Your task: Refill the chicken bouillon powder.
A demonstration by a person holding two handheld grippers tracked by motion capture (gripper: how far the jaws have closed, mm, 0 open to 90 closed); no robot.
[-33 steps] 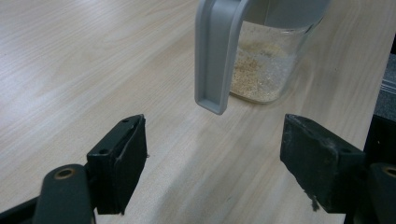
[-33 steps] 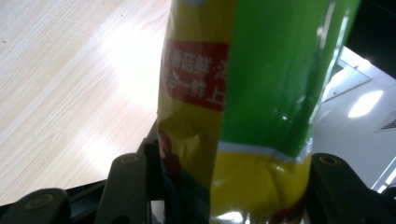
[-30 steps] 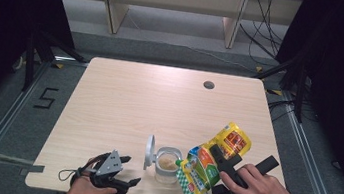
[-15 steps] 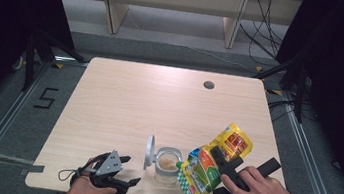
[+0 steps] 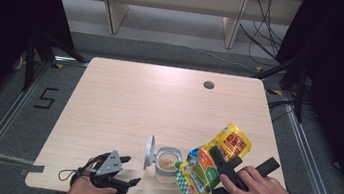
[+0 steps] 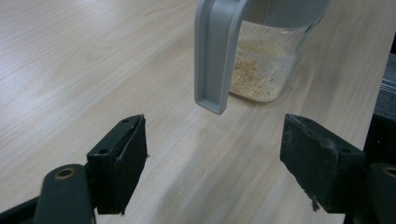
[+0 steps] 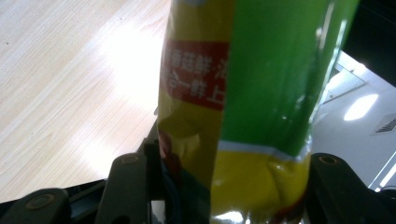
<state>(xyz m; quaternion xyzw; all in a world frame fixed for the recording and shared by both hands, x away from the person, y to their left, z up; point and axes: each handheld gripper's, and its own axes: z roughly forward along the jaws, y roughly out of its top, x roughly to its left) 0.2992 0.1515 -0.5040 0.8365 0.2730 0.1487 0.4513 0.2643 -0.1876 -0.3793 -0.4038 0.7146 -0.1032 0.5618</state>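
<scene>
Pouring looks underway but unfinished. Near the tabletop's front edge, the left gripper (image 5: 131,172) rests with jaws wide apart and empty, aimed at the jar (image 5: 167,164), whose grey lid (image 5: 149,151) stands flipped up. The jar holds only a shallow layer of granules (image 6: 254,70). Just right of it, the right gripper (image 5: 218,159) clamps the tilted yellow-green pouch (image 5: 215,158), its lower end over the jar's mouth.

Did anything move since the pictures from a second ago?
Nothing visibly changed. The right gripper is still clamped on the yellow and green bag, tipped over the open jar. The left gripper still rests open on the table beside the jar, whose lid still stands up.
</scene>
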